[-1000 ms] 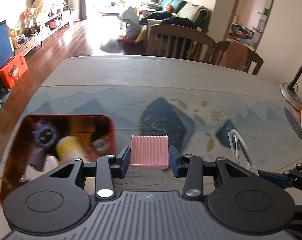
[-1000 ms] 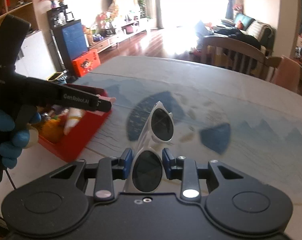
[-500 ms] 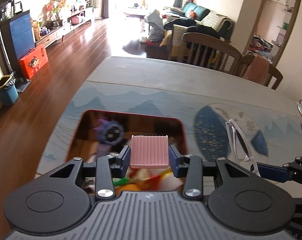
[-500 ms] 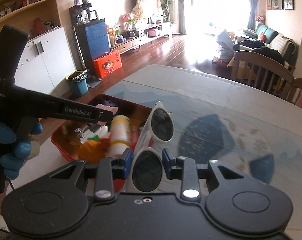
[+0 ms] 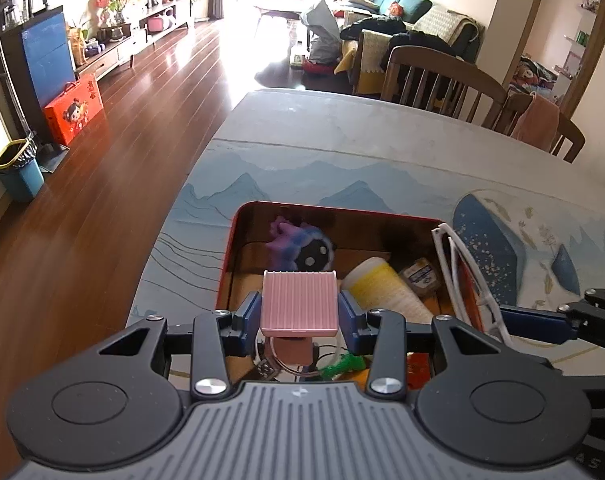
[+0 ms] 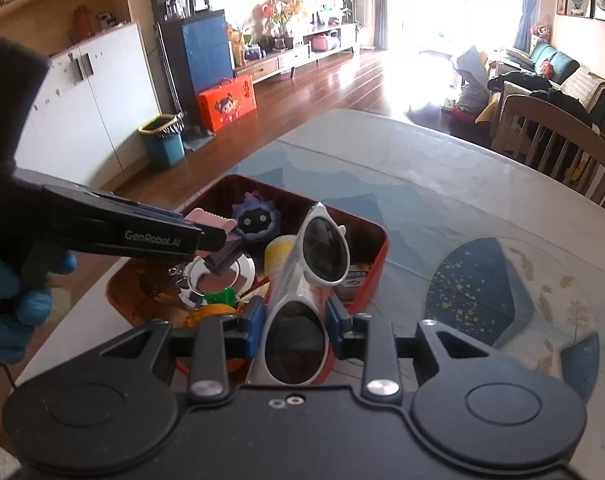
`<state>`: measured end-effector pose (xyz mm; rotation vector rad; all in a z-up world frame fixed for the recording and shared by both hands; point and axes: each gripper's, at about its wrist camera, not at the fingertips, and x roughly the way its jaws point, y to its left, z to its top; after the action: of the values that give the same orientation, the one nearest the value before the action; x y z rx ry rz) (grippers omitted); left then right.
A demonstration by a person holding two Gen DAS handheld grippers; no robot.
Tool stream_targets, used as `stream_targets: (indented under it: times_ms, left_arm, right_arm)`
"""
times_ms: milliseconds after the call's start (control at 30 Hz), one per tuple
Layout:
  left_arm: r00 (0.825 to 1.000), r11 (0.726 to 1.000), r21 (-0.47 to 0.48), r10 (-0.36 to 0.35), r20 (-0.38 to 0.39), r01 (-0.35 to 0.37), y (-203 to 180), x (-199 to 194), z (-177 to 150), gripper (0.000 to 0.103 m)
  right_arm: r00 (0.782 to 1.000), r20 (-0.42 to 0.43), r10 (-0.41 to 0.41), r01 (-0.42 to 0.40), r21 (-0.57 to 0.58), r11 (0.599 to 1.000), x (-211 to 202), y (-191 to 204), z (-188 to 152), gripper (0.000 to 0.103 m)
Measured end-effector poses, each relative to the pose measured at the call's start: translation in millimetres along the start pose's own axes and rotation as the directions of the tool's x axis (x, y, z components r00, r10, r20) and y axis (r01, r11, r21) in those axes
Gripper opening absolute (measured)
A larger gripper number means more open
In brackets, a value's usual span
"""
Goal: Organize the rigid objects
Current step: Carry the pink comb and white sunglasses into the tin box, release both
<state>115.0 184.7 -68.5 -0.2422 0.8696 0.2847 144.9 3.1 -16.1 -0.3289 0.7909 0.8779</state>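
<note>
My left gripper (image 5: 300, 314) is shut on a pink ribbed block (image 5: 299, 302) and holds it above the red tin box (image 5: 330, 212). It also shows in the right wrist view (image 6: 222, 236) over the box (image 6: 376, 256). My right gripper (image 6: 296, 322) is shut on white sunglasses (image 6: 324, 248) at the box's right edge; the sunglasses show in the left wrist view (image 5: 454, 256) too. The box holds a purple plush toy (image 5: 298, 244), a yellow-and-white bottle (image 5: 386, 288), a metal ring (image 6: 218, 272) and other small items.
The box stands near the table's left edge on a blue mountain-print cloth (image 5: 342, 176). Wooden chairs (image 5: 442, 76) stand at the far side. The wood floor (image 5: 102, 160) drops away to the left, with a blue bin (image 5: 16, 172) and an orange box (image 5: 72, 106).
Both grippers have moved left with their objects. The pink block now hangs over the box's middle, and the sunglasses have come over its right edge.
</note>
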Motion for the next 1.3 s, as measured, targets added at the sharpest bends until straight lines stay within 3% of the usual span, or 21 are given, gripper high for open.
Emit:
stream_targets:
  times_ms: [467,967,1200,1300]
  left_arm:
    - [0.998,0.993,0.101,-0.058,-0.028,0.061,-5,17,-9,0.04]
    - [0.995,0.995,0.081,-0.06,-0.074,0.066,-1,20,-14,0.042]
    - [0.997,0.995,0.07,-0.062,-0.046,0.065,1,7,-17,0.064]
    - [0.997,0.996,0.062,-0.069,-0.03,0.071,2,0,-17,0.066]
  right_arm:
    - [0.998,-0.048,-0.04,0.039,-0.02,0.999,23,15,4,0.032]
    - [0.997,-0.035,-0.067,0.068,0.021,0.998,12,13,-5,0.038]
    - [0.998,-0.017,-0.067,0.068,0.064,0.996,5,11,-9,0.043]
    - [0.998,-0.005,-0.064,0.064,0.086,0.994,1,10,-9,0.046]
